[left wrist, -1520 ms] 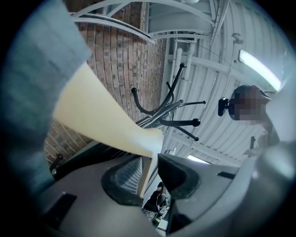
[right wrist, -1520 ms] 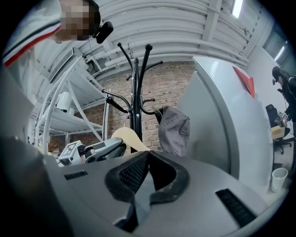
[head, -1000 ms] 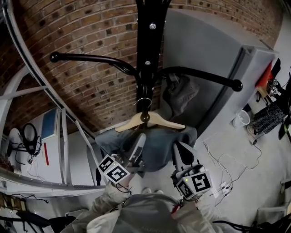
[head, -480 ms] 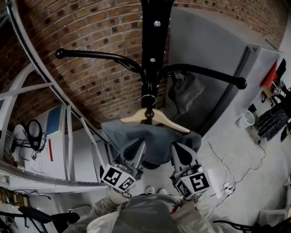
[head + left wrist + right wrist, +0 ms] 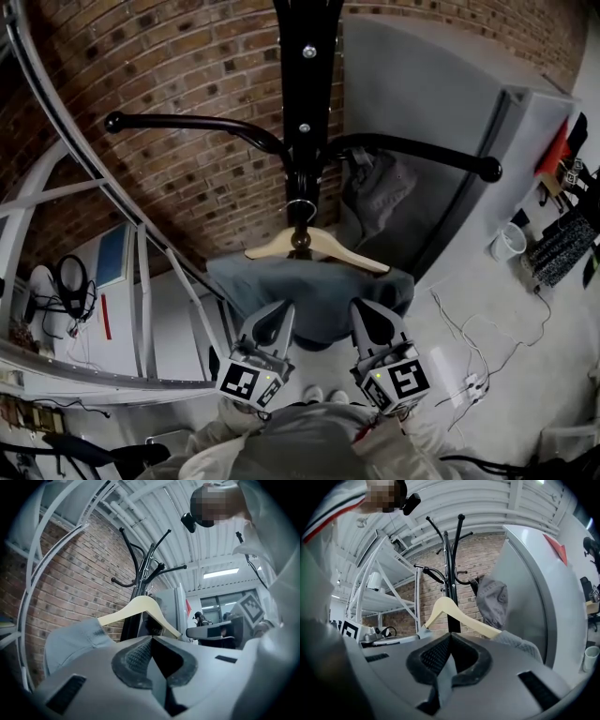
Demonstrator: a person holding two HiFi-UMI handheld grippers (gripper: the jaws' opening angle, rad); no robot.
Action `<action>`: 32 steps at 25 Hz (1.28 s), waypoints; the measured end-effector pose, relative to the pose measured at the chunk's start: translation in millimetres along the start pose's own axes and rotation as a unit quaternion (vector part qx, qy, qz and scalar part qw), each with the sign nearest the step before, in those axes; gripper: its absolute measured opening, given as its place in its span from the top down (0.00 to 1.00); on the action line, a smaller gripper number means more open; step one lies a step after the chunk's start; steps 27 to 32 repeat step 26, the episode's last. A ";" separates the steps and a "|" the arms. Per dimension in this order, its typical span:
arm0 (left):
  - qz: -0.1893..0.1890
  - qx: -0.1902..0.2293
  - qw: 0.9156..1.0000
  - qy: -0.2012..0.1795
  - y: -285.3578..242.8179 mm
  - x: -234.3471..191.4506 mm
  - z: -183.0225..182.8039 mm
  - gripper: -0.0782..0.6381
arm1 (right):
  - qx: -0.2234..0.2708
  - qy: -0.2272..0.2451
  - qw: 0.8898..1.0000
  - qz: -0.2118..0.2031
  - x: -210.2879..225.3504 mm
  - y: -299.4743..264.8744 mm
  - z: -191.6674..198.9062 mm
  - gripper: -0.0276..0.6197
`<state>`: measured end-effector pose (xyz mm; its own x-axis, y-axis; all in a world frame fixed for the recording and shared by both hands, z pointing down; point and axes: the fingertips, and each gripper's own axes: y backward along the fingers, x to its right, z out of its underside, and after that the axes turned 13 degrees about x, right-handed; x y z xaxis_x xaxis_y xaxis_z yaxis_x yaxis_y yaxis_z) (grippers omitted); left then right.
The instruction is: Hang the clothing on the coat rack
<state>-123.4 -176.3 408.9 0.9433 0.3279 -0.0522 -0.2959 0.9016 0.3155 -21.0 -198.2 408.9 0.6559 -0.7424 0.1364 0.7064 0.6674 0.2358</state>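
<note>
A black coat rack (image 5: 302, 94) stands against a brick wall. A pale wooden hanger (image 5: 314, 248) hangs by its hook at the rack's pole, with a blue-grey garment (image 5: 314, 291) draped over it. My left gripper (image 5: 284, 307) and right gripper (image 5: 359, 306) reach up side by side into the garment's lower part. In the left gripper view the left gripper (image 5: 152, 637) is shut with a strip of cloth between its pads, below the hanger (image 5: 140, 606). In the right gripper view the right gripper (image 5: 450, 634) pinches cloth the same way under the hanger (image 5: 445, 606).
A grey piece of clothing (image 5: 375, 192) hangs from the rack's right arm. A tall grey cabinet (image 5: 441, 141) stands just right of the rack. White metal shelving (image 5: 141, 281) is on the left. Cables (image 5: 469, 323) and a white cup (image 5: 506, 242) lie on the floor at right.
My left gripper has drawn back and down toward me, and its marker cube now sits lower. The right gripper has barely moved. The hanger stays at the pole.
</note>
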 end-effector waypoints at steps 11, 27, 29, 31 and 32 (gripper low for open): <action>0.000 0.007 1.000 -0.013 -0.7 1.0 -10.9 0.88 | 0.002 0.004 1.000 -0.020 -5.8 -2.5 -6.9 0.92; 0.007 0.007 1.000 -0.011 -12.7 7.8 -7.7 0.88 | -0.011 0.015 1.000 -0.025 2.8 -0.6 -7.1 0.92; 0.007 0.007 1.000 -0.011 -12.7 7.8 -7.7 0.88 | -0.011 0.015 1.000 -0.025 2.8 -0.6 -7.1 0.92; 0.007 0.007 1.000 -0.011 -12.7 7.8 -7.7 0.88 | -0.011 0.015 1.000 -0.025 2.8 -0.6 -7.1 0.92; 0.007 0.007 1.000 -0.011 -12.7 7.8 -7.7 0.88 | -0.011 0.015 1.000 -0.025 2.8 -0.6 -7.1 0.92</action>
